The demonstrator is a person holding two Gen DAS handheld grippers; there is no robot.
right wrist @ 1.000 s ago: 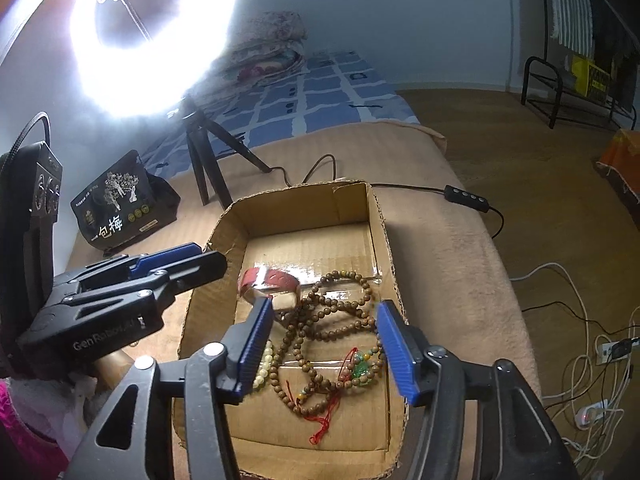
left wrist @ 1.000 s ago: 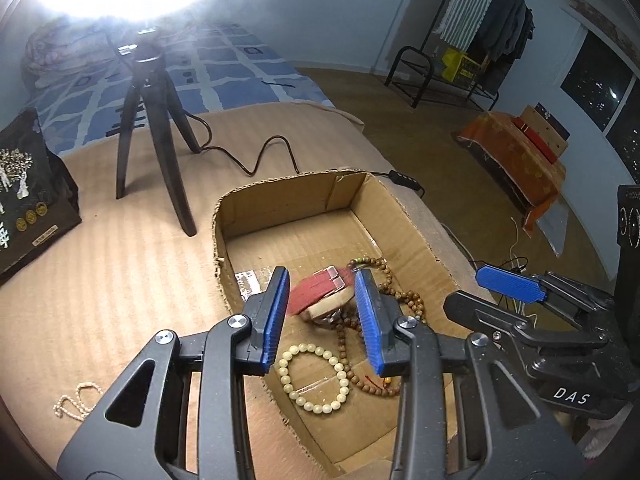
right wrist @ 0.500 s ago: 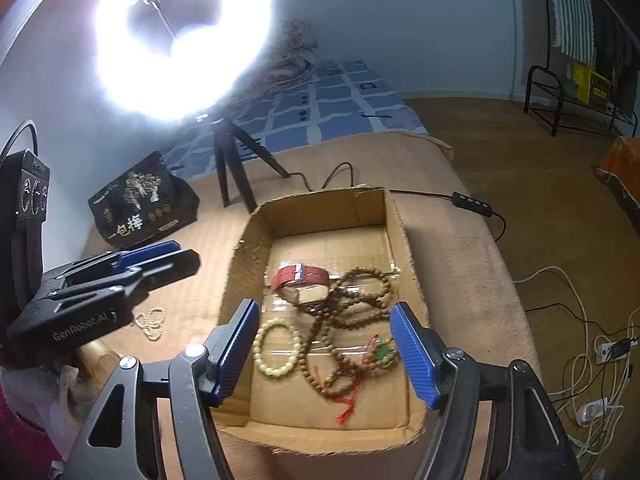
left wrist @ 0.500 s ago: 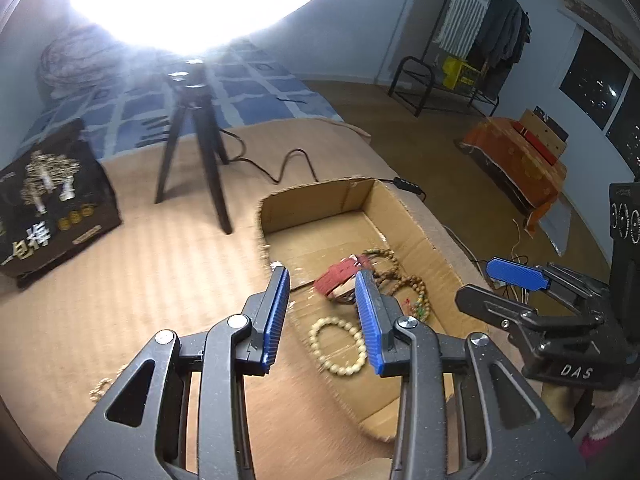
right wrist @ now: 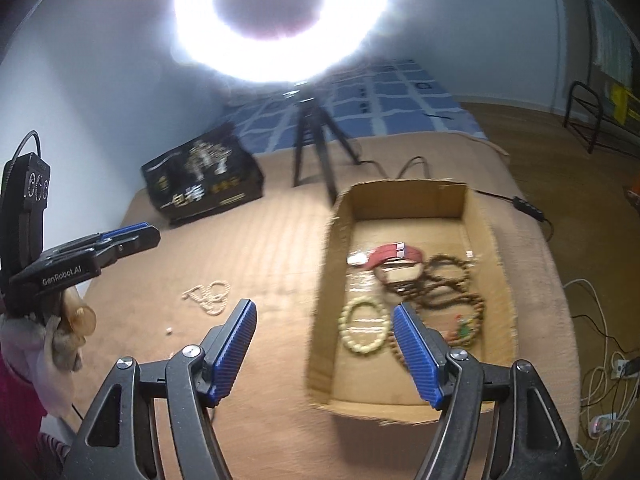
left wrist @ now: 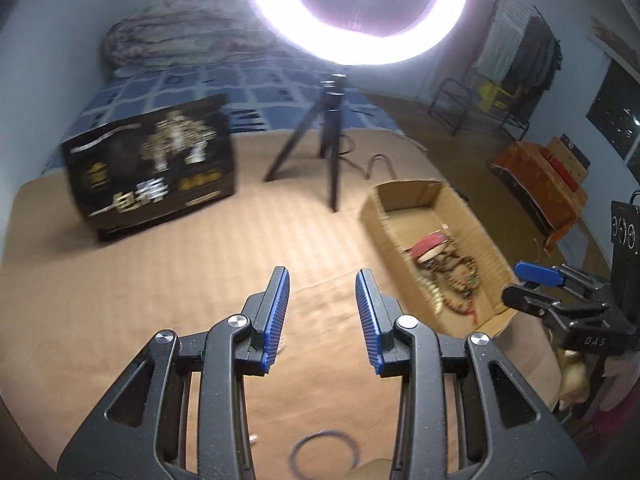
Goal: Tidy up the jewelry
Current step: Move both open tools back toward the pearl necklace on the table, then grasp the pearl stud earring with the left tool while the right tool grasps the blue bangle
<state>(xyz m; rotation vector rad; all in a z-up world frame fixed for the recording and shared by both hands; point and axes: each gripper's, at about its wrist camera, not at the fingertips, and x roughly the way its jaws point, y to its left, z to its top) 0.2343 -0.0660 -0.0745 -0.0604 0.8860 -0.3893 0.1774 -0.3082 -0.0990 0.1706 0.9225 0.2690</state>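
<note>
A cardboard box [right wrist: 476,216] on the tan blanket holds a cream bead bracelet [right wrist: 363,327], brown bead strands [right wrist: 448,284] and a red band [right wrist: 394,255]; the box also shows in the left wrist view [left wrist: 408,194]. A cream bead necklace [right wrist: 208,295] lies loose on the blanket left of the box. My left gripper [left wrist: 322,286] is open and empty over bare blanket left of the box. My right gripper [right wrist: 324,314] is open and empty above the box's near left edge.
A ring light on a black tripod [right wrist: 316,136] stands behind the box, its cable trailing right. A black printed carton [left wrist: 152,168] sits at the back left. A dark ring [left wrist: 324,454] lies below the left gripper. The bed edge drops off right, with cables on the floor.
Both grippers pulled up and back from the box and swung left. The left gripper now faces bare blanket instead of the box. The loose necklace came into the right wrist view.
</note>
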